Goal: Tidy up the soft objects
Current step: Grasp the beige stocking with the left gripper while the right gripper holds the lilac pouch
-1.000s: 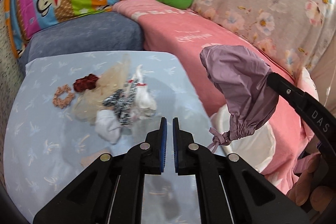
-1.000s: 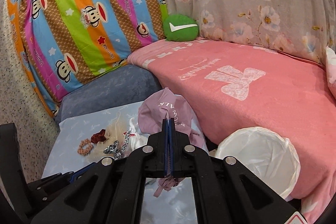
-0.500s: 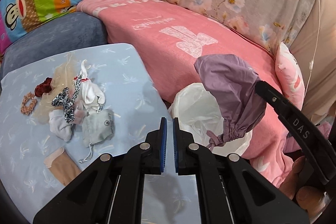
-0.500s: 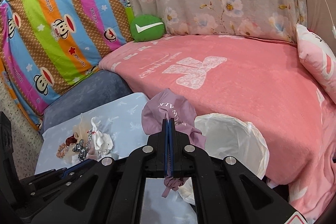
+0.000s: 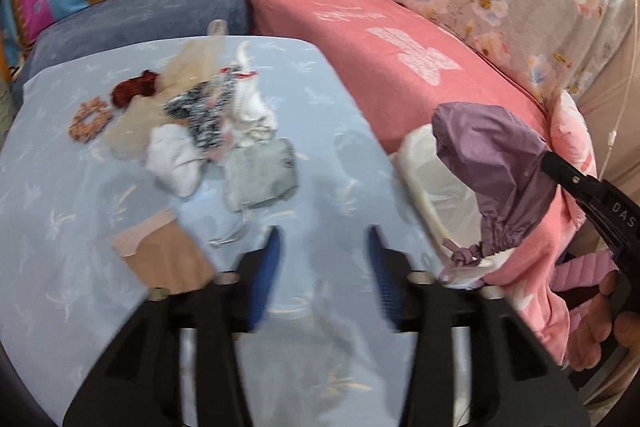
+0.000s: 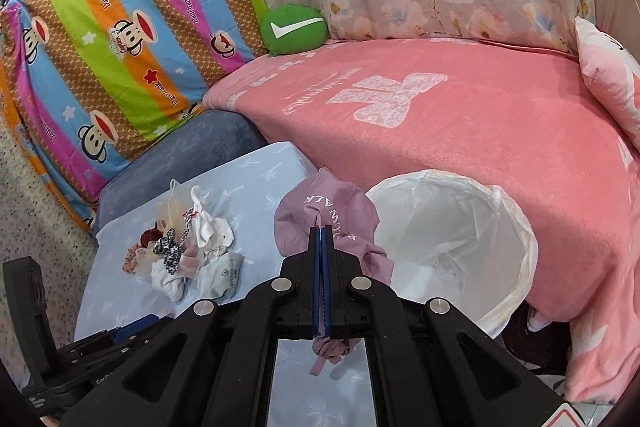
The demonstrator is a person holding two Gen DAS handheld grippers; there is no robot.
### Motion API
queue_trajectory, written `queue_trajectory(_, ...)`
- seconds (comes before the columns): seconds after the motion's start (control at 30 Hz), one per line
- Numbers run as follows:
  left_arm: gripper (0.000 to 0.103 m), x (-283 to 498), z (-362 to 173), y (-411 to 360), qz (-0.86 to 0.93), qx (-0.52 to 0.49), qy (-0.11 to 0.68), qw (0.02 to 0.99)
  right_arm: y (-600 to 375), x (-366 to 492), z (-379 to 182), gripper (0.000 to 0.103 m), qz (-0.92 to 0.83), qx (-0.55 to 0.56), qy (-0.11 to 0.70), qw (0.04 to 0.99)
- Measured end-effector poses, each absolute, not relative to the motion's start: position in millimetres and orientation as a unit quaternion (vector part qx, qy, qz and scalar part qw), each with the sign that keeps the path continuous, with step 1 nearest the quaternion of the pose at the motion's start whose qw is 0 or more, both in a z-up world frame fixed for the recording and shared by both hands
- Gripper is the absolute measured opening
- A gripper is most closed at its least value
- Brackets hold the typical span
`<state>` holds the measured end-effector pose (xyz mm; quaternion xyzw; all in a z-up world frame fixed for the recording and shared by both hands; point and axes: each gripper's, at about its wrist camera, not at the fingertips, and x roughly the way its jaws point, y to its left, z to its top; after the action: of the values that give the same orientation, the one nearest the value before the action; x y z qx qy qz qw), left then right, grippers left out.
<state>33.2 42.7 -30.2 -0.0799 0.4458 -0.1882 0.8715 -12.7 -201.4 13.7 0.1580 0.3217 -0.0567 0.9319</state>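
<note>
My right gripper (image 6: 321,231) is shut on a mauve drawstring pouch (image 6: 326,223), which hangs beside the white-lined basket (image 6: 516,223); in the left wrist view the mauve pouch (image 5: 490,155) dangles over the basket's rim (image 5: 416,163). My left gripper (image 5: 324,247) is opening above the pale blue table cover (image 5: 72,211), with nothing between its blue pads. A pile of small soft items (image 5: 208,123) lies on the cover: a grey pouch (image 5: 260,173), white socks, a leopard scrunchie, a dark red scrunchie (image 5: 134,89), a peach scrunchie (image 5: 88,118) and a tan stocking (image 5: 164,253).
A pink blanket (image 6: 460,115) covers the sofa behind the basket, with a green check-mark cushion (image 6: 294,30) and striped monkey-print fabric (image 6: 120,39) at the back. A blue-grey cushion (image 5: 132,23) borders the table. A person's hand (image 5: 600,323) holds the right gripper.
My left gripper's jaws have gone from shut to wide apart, and its view has swung back toward the pile on the table. The right gripper has carried the pouch toward the basket.
</note>
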Motion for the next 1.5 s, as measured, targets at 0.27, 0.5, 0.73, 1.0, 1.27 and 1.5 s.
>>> queue_trajectory(0.27,0.083,45.4,-75.9,98.5,-0.066,-0.115,0.49,0.861,-169.7,-3.2,6.6,0.001,-0.032,0.141,0.341,0.929)
queue_trajectory(0.5,0.076,56.6,-104.6,114.3,-0.028,-0.131,0.528,0.839,-151.5,4.7,-1.0,0.001,-0.02,0.134,0.357,0.924)
queue_trajectory(0.73,0.027,59.7,-113.8,103.5,-0.048,-0.116,0.552,0.824,-141.4,5.8,0.2,0.001,-0.012,0.127,0.361,0.924)
queue_trajectory(1.0,0.006,52.2,-81.1,86.1,-0.075,-0.096,0.525,0.843,-149.6,1.8,11.0,0.001,-0.015,0.128,0.348,0.929)
queue_trajectory(1.27,0.005,48.7,-23.5,29.6,-0.158,-0.064,0.474,0.864,-180.2,-4.5,28.8,0.001,-0.041,0.136,0.32,0.937)
queue_trajectory(1.5,0.006,61.8,11.3,-51.6,-0.246,-0.026,0.432,0.867,-223.4,-10.4,42.0,0.001,-0.08,0.148,0.297,0.94)
